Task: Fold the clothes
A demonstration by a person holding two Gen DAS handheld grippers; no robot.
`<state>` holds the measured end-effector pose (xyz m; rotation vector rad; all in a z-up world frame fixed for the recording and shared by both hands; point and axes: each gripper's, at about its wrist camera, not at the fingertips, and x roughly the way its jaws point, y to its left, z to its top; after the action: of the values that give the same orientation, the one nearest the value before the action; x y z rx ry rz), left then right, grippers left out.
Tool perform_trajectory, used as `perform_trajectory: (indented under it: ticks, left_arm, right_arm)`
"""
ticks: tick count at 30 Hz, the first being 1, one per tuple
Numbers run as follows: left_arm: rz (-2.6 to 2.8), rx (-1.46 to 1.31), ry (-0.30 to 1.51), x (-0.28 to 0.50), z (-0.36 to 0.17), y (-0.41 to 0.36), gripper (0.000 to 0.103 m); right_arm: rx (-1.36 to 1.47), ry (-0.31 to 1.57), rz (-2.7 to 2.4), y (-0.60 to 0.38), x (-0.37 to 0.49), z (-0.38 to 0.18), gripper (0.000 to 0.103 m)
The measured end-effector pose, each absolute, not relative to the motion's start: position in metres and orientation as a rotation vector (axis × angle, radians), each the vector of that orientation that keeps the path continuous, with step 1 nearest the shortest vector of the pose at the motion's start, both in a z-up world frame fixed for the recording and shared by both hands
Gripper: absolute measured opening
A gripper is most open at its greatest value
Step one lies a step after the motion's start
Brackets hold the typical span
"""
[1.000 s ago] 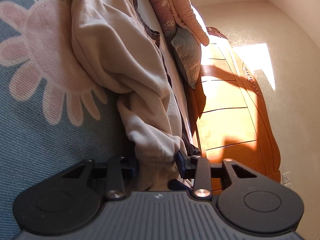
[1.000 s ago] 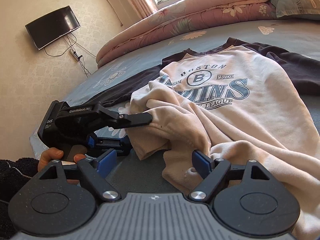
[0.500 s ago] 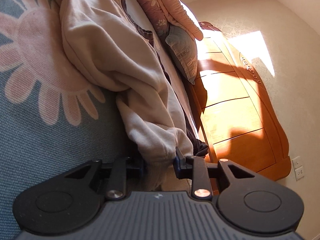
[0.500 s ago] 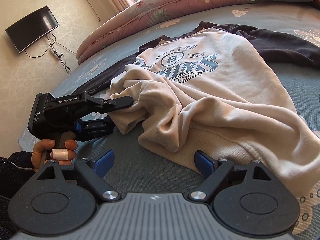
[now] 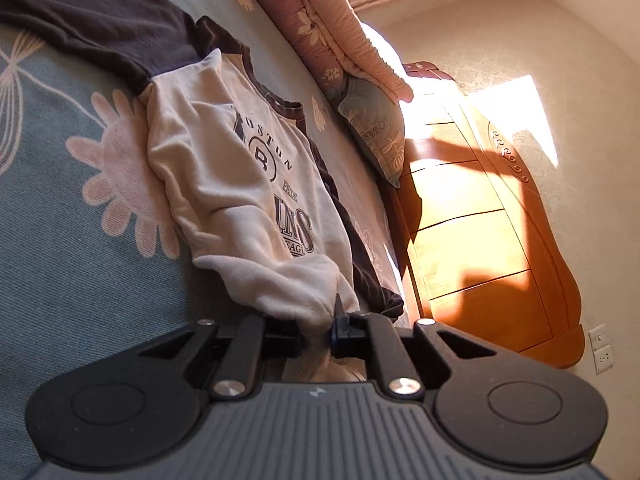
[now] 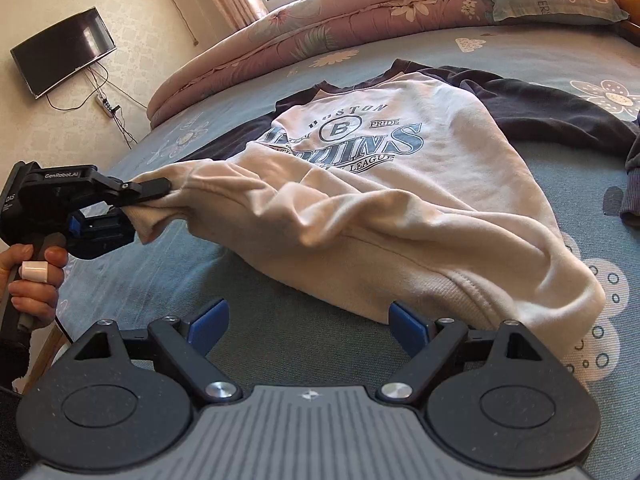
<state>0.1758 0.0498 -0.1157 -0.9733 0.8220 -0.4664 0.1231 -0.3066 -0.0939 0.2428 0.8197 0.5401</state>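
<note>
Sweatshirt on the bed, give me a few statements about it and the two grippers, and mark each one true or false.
1. The left gripper is shut on the sweatshirt. True.
2. The right gripper is clamped on the hem. False: its jaws stand open with nothing between them, just short of the hem.
3. The sweatshirt lies with its printed front facing up. True.
4. The sweatshirt is already folded into a neat square. False: it lies mostly spread on the bed, bunched along the lower edge.
5. A television hangs on the wall. True.
6. The dark sleeves are cream like the body. False: they are dark.
</note>
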Motion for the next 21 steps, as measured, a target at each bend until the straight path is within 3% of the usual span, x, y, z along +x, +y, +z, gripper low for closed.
perform_trajectory:
  ticks: [8,21]
  left_arm:
    - [-0.399,-0.998,0.778,0.144,-0.081,0.088,0.01]
    - [-0.257,-1.044,0.959,0.176,-0.157,0.1,0.011]
  right_arm:
    - [0.392,0.821,0.496,-0.337,0.1,-0.097,0.09]
    - [0.733,0.763,0.506,-0.384,0.14,-0.142,0.09]
